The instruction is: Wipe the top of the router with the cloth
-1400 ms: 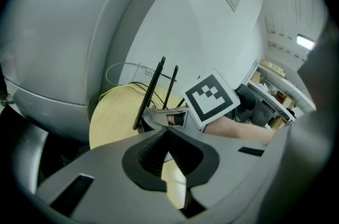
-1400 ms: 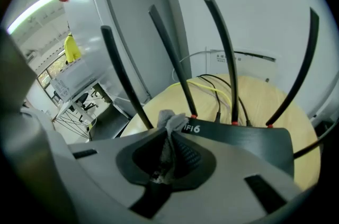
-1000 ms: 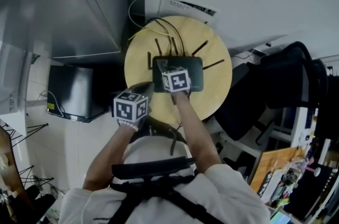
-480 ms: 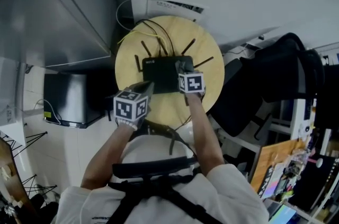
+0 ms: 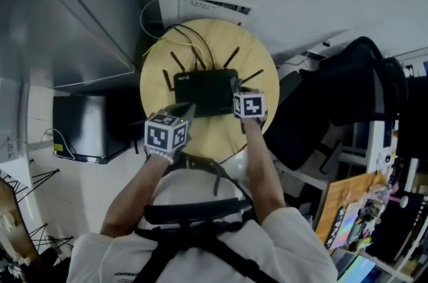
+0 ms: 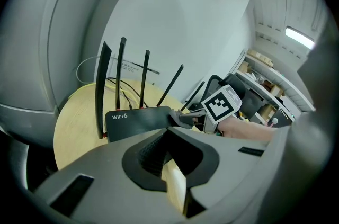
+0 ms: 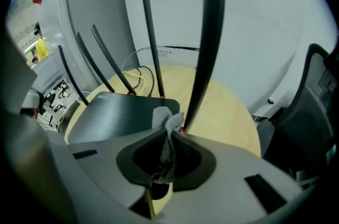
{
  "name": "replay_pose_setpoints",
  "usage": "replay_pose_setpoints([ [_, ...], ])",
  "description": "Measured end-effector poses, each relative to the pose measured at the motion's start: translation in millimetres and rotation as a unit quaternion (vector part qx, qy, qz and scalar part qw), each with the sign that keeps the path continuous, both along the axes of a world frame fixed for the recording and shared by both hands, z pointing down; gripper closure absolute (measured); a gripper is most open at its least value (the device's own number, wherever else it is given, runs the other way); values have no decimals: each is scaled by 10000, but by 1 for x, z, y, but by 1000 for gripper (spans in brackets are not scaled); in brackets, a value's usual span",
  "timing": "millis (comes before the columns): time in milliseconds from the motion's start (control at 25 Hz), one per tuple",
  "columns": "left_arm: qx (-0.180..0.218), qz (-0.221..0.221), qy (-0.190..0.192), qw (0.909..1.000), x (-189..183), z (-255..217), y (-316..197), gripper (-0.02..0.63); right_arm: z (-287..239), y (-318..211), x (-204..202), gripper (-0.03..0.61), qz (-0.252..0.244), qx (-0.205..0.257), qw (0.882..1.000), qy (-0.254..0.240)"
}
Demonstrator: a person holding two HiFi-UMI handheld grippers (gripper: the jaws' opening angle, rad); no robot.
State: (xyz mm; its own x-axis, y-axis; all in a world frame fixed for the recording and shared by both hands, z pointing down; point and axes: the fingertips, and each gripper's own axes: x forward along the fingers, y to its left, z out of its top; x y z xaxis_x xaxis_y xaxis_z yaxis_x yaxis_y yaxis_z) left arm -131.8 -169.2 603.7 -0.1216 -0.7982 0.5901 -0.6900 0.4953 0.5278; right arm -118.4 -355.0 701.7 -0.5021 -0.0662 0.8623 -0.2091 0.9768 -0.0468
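A black router (image 5: 204,91) with several upright antennas lies on a round wooden table (image 5: 212,133). My right gripper (image 5: 236,87) is shut on a grey cloth (image 5: 235,82) at the router's right edge. In the right gripper view the cloth (image 7: 165,121) sticks out of the jaws onto the router's top (image 7: 119,112), beside a tall antenna (image 7: 206,43). My left gripper (image 5: 186,112) hangs over the table's near left, just short of the router (image 6: 135,119); its jaws are together, holding nothing. The left gripper view also shows the right gripper (image 6: 193,116) holding the cloth (image 6: 177,118).
Yellow and black cables (image 5: 179,35) run off the back of the table to the wall. A grey metal cabinet (image 5: 67,14) and a dark box (image 5: 87,129) stand to the left. A black chair (image 5: 348,98) and cluttered shelves (image 5: 364,215) are at the right.
My right gripper has slid the cloth from the middle of the router's top to its right edge. The left gripper has stayed where it was.
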Motion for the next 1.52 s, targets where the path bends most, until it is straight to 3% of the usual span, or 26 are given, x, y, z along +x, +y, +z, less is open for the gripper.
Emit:
replay_pose_setpoints([
  [240, -55, 33, 48, 10000, 5, 5, 2, 617, 4, 3, 6, 541, 50, -124, 9999, 12],
  [1040, -215, -450, 223, 9985, -1, 20, 53, 617, 0, 158, -33, 540, -1366, -790, 9874, -121],
  [1520, -246, -657, 211, 9973, -8, 18, 79, 617, 0, 217, -49, 540, -1852, -958, 9780, -35],
])
